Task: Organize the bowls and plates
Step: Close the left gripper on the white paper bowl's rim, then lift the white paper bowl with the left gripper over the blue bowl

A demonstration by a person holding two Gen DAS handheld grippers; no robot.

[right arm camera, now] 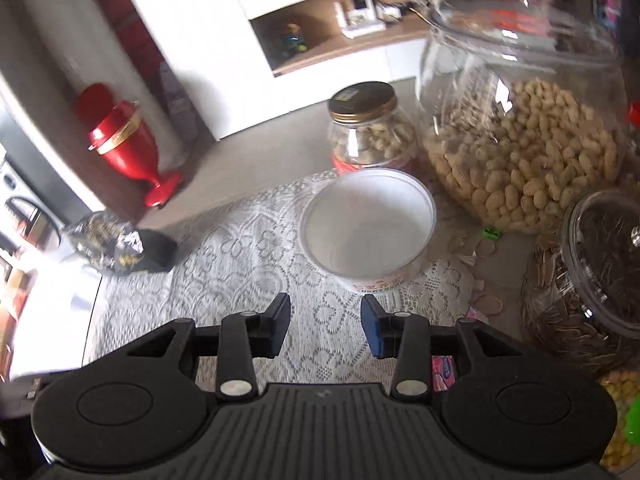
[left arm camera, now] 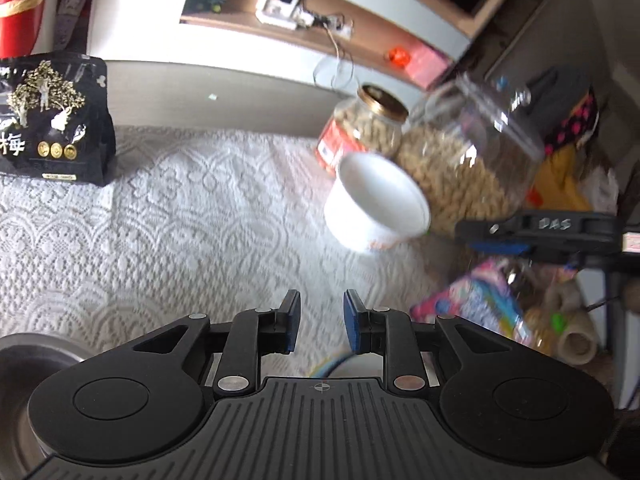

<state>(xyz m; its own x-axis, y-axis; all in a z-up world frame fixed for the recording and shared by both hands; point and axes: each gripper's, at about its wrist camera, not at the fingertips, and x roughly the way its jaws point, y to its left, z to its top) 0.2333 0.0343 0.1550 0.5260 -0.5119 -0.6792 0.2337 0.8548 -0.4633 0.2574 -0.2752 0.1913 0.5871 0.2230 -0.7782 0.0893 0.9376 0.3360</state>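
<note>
A white bowl (left arm camera: 376, 204) with orange print near its base stands on the lace tablecloth, in front of the peanut jars. In the right wrist view the same white bowl (right arm camera: 368, 228) is empty and upright, just beyond my right gripper (right arm camera: 325, 322), which is open with only cloth between its fingers. My left gripper (left arm camera: 322, 322) hovers over the cloth, well short of the bowl and to its left. Its jaws stand a little apart with nothing between them. A steel bowl (left arm camera: 24, 360) shows at the lower left, partly hidden by the gripper body. A curved striped rim (left arm camera: 334, 362) peeks out under the left gripper.
A big glass jar of peanuts (right arm camera: 520, 140) and a small gold-lidded jar (right arm camera: 368, 132) stand behind the bowl. A jar of seeds (right arm camera: 600, 264) is at the right, a red urn (right arm camera: 120, 140) and a black bag (left arm camera: 52, 120) at the left. The other tool's black body (left arm camera: 560, 226) enters from the right.
</note>
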